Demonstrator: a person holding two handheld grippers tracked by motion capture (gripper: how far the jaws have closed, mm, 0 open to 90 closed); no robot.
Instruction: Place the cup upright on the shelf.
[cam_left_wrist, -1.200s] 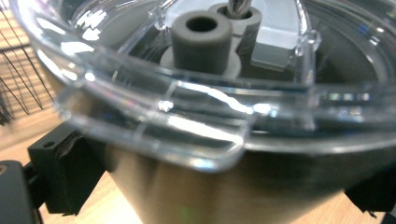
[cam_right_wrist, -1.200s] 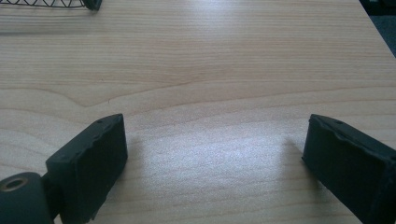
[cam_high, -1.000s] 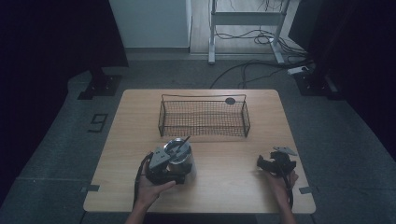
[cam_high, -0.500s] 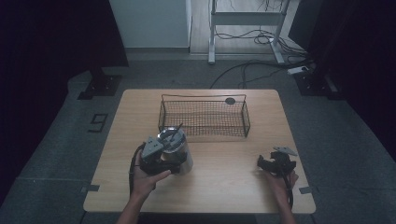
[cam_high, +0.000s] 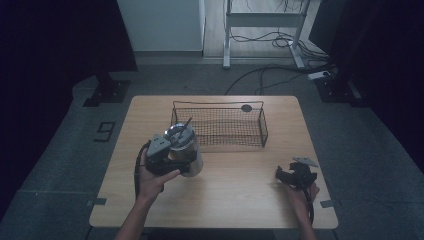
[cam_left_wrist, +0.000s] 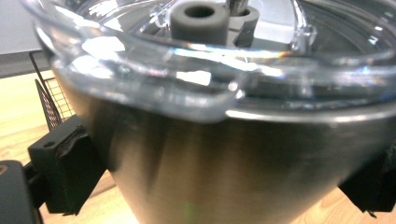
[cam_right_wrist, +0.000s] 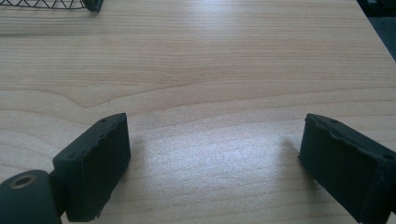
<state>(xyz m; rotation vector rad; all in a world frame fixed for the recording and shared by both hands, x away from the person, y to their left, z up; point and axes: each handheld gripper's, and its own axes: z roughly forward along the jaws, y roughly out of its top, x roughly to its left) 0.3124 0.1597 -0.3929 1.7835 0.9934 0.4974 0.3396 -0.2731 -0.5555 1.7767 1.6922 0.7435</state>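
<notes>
My left gripper (cam_high: 182, 161) is shut on a steel tumbler (cam_high: 196, 161) and holds it upright above the wooden table (cam_high: 235, 200), just in front of the wire basket's left end. The tumbler has a clear lid (cam_high: 179, 134) with a dark straw sticking out. In the left gripper view the tumbler (cam_left_wrist: 224, 158) is very close under its lid (cam_left_wrist: 187, 60), and the black pads (cam_left_wrist: 65, 172) press on its sides. My right gripper (cam_high: 283, 176) rests low at the table's right front, open. The right gripper view shows bare wood between the jaws of this gripper (cam_right_wrist: 215, 163).
A black wire basket (cam_high: 218, 103) stands at the middle back of the table, with a small dark round thing (cam_high: 246, 108) at its far rim. Its corner (cam_right_wrist: 46, 3) shows at the top left of the right gripper view. Cables and a metal stand lie on the floor beyond.
My left gripper has risen with the tumbler and drifted toward the basket's left end. The right gripper has stayed where it was.
</notes>
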